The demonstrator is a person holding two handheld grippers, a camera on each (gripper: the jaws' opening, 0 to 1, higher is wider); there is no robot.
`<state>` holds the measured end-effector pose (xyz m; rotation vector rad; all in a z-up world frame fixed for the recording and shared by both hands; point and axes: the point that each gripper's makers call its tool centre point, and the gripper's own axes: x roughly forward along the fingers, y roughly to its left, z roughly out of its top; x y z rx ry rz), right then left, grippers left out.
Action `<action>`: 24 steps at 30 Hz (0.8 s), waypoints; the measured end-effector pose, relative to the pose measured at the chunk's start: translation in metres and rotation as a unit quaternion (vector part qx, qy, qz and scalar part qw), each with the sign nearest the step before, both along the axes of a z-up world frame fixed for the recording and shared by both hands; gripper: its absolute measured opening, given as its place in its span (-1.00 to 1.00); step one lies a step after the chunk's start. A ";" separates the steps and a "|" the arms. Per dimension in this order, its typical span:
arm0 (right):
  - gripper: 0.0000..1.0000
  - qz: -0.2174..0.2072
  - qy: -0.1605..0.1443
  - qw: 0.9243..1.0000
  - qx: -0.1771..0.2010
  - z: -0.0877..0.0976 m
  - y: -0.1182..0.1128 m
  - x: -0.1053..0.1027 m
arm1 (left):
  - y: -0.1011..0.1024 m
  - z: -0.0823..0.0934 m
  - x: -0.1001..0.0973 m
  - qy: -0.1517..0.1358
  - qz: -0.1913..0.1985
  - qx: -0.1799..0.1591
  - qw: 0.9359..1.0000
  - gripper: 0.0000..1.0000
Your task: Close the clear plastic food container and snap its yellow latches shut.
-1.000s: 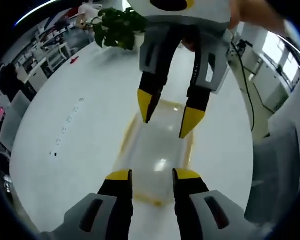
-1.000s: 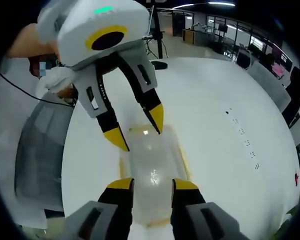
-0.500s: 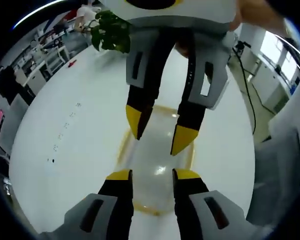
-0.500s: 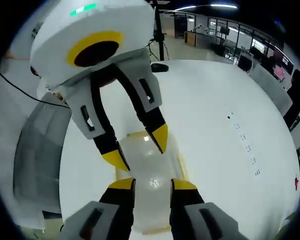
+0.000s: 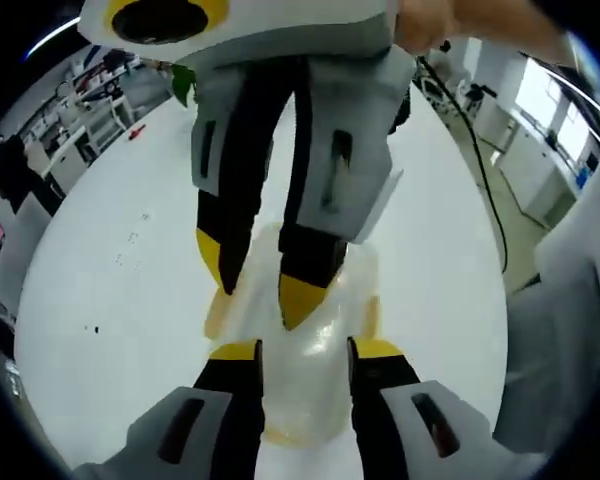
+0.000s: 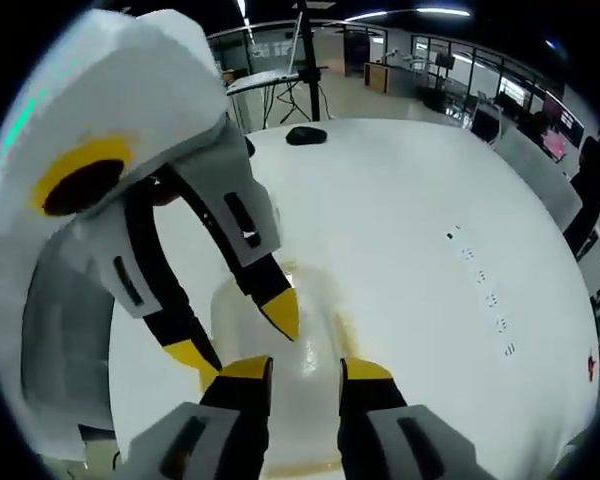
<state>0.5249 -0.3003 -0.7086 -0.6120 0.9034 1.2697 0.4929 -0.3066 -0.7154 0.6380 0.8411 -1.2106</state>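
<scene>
Both tongs have closed in over the clear food container (image 5: pixel 310 350) on the white worktop (image 6: pixel 410 220); left tongs (image 5: pixel 305 350) and right tongs (image 6: pixel 305 368) spread apart, grasping nothing.

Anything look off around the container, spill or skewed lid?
Nothing stands out. The clear container sits flat on the white table, no spill visible. Both tools, left and right, hover open over it. Latch state is hidden.

White round table with a clear container

The glossy white table (image 5: pixel 100 260) carries a clear plastic food container (image 5: pixel 320 340) with yellow edges near its middle; a small dark object (image 6: pixel 307 135) lies at its far edge, and small dark marks (image 6: pixel 485 295) dot the surface.
</scene>
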 end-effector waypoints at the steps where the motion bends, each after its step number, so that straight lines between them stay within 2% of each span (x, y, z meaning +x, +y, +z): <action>1: -0.52 -0.001 -0.001 1.000 0.000 0.000 0.000 0.001 | 0.000 -0.001 -0.001 0.002 -0.001 0.000 1.000 -0.38; 7: -0.45 0.000 -0.001 1.000 -0.001 -0.003 0.000 0.009 | -0.003 0.001 -0.012 0.001 -0.008 -0.004 1.000 -0.29; 10: -0.39 0.006 0.002 1.000 -0.013 -0.010 -0.001 0.009 | -0.001 -0.001 -0.016 -0.017 -0.020 0.003 1.000 -0.26; 15: -0.30 0.005 0.014 1.000 -0.009 -0.014 0.002 0.009 | -0.001 -0.009 -0.026 -0.026 -0.030 0.007 0.999 -0.06; 17: -0.28 0.008 0.017 1.000 -0.011 -0.017 0.002 0.008 | 0.002 -0.015 -0.028 -0.039 -0.042 0.025 0.998 -0.03; 18: -0.25 0.016 0.018 1.000 -0.014 -0.019 0.002 0.005 | -0.001 -0.013 -0.026 -0.058 -0.051 0.020 0.997 -0.01; 19: -0.25 0.017 0.019 1.000 -0.016 -0.020 0.002 0.005 | -0.001 -0.014 -0.028 -0.054 -0.047 0.024 0.997 0.00; 24: -0.20 0.017 0.027 0.999 -0.017 -0.023 0.001 0.007 | -0.004 -0.019 -0.025 -0.090 -0.066 0.041 0.993 0.05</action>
